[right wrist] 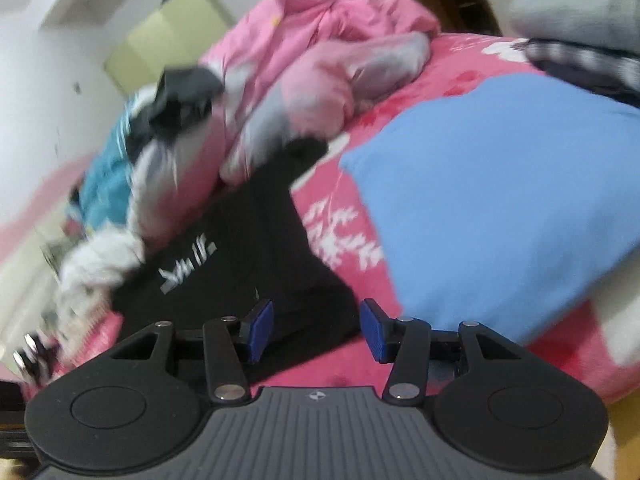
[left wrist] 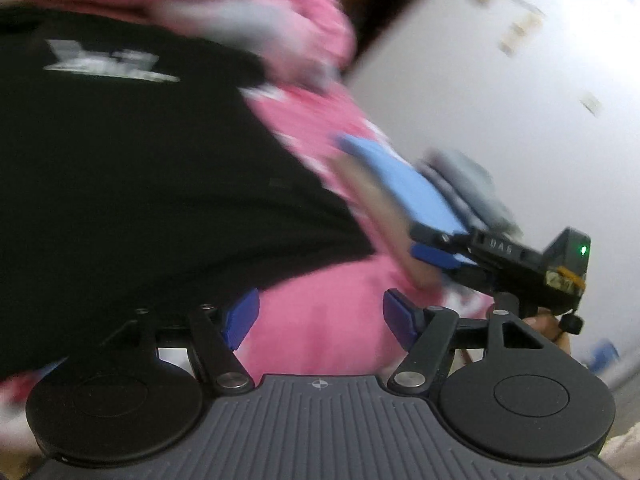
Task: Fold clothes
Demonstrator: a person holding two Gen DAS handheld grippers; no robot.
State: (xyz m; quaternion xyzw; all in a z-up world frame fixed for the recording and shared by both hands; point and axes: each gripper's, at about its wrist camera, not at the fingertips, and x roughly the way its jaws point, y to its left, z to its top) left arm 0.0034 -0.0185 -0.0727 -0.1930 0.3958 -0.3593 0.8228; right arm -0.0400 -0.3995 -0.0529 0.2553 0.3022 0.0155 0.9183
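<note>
Black printed garment spread flat on the pink floral bed, ready for folding, beside a blue folded piece; we hold left gripper and right gripper above, jaws wide, empty

Black shirt — white print; pink floral sheet

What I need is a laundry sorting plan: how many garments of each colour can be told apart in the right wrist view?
black printed shirt: 1
light blue garment: 1
pink garment: 1
teal garment: 1
grey garment: 1
Total: 5. The rest of the pile is too blurred to count.
</note>
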